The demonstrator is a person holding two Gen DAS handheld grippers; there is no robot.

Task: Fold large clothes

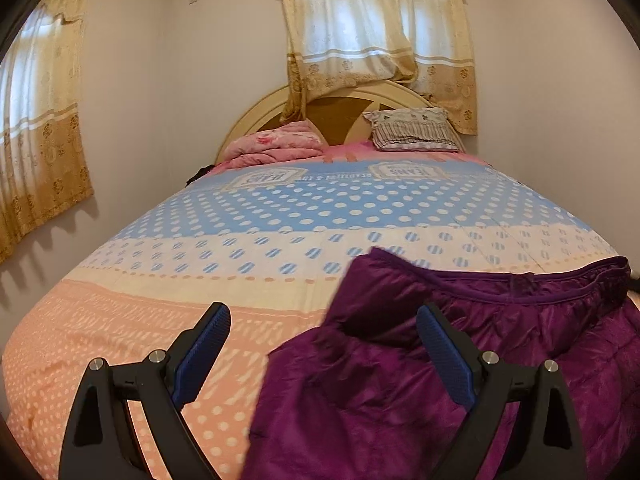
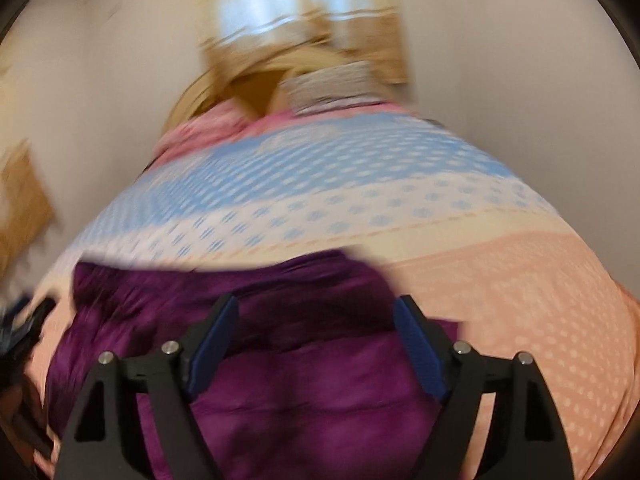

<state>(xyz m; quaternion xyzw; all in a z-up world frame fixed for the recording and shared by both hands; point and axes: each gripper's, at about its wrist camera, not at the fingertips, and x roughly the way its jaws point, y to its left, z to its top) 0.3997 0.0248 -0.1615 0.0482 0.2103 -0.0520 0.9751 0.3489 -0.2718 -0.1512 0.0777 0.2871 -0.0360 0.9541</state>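
Observation:
A large purple quilted garment (image 1: 460, 360) lies rumpled on the bed, its gathered waistband at the far right in the left wrist view. My left gripper (image 1: 324, 320) is open and empty over the garment's left edge, one finger over the bedspread, the other over the cloth. In the right wrist view, which is blurred, the same purple garment (image 2: 300, 380) fills the lower middle. My right gripper (image 2: 316, 312) is open and empty above it.
The bed (image 1: 240, 216) has a spotted bedspread in peach, cream and blue bands. A folded pink blanket (image 1: 276, 144) and a patterned pillow (image 1: 416, 128) lie by the headboard. Curtains (image 1: 380, 40) hang behind; walls are close on both sides.

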